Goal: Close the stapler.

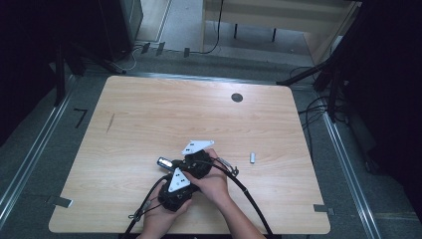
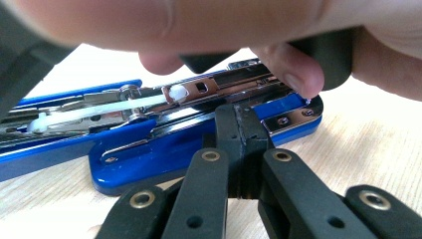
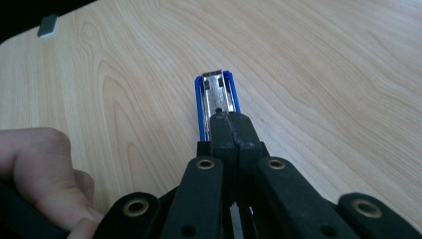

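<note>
A blue stapler (image 2: pixel 149 149) lies opened on the wooden table (image 1: pixel 149 114), its metal magazine and white pusher rod (image 2: pixel 99 107) exposed. My left gripper (image 2: pixel 242 117) is shut, its tips set against the side of the stapler's blue base; nothing shows between the jaws. A hand's fingers (image 2: pixel 293 69) hover just above the magazine. My right gripper (image 3: pixel 231 122) is shut too, its tips over the stapler (image 3: pixel 216 94), whose metal front end pokes out beyond them. In the high view both grippers, left (image 1: pixel 185 175) and right (image 1: pixel 180 162), huddle together over the stapler (image 1: pixel 163 162) near the table's front middle.
A small white cylinder (image 1: pixel 252 158) lies on the table to the right of the hands. A dark round grommet (image 1: pixel 237 97) sits in the tabletop at the back. Cables (image 1: pixel 249 194) trail off the front edge. Grey tape tabs (image 1: pixel 60 201) mark the front corners.
</note>
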